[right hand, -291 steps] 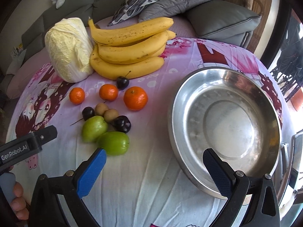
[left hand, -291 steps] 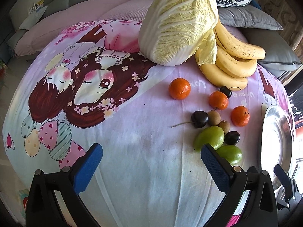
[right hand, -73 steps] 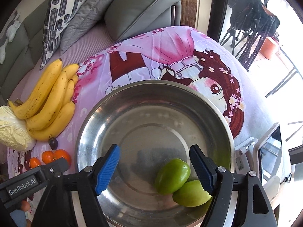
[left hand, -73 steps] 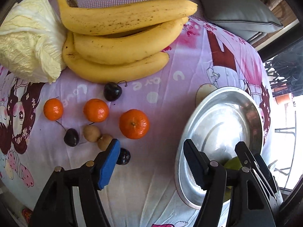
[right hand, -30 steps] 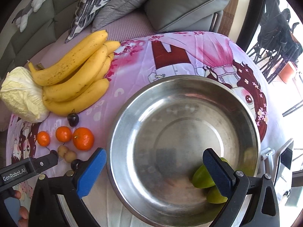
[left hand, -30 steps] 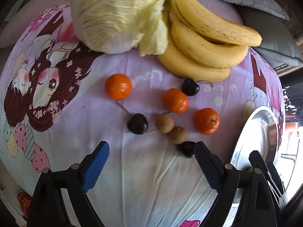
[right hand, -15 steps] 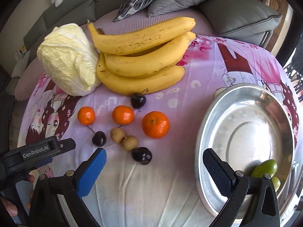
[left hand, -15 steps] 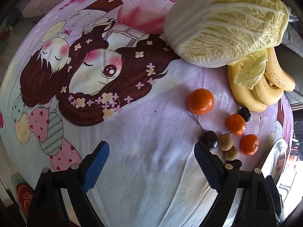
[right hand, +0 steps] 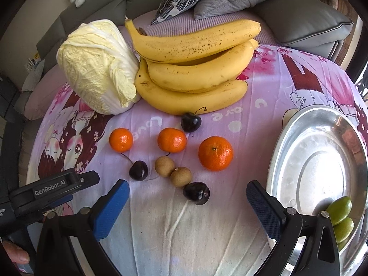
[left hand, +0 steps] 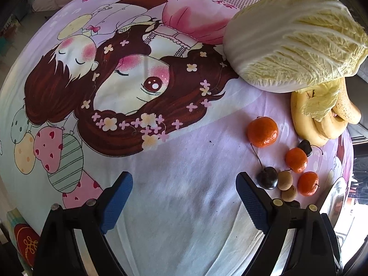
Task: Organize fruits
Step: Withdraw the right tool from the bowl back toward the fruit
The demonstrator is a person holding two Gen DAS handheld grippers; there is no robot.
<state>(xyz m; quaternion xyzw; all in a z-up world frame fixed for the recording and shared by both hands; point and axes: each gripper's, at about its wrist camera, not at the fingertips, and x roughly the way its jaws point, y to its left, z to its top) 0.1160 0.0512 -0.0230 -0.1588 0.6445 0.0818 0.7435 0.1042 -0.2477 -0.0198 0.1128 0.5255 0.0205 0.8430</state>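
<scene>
Both tongs empty and wide open over the loose fruit.
Left tongs (left hand: 184, 197) and right tongs (right hand: 187, 202) hover; cherries (right hand: 196, 193), longans (right hand: 181, 176), oranges (right hand: 215, 153) lie beside the bowl (right hand: 287, 142) — round fruit may roll off when nudged.

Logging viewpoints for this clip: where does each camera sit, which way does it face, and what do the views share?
Left wrist view: rides the left tongs, looking steeply down at the cartoon-print pink cloth; both blue-padded fingers show, open and empty.
Right wrist view: rides the right tongs, tilted down toward the yellow banana bunch and the round steel basin; open blue-padded fingers, the other gripper and a fingertip show.
Shared: pale napa cabbage, bananas, three small orange tangerines, dark cherries.
</scene>
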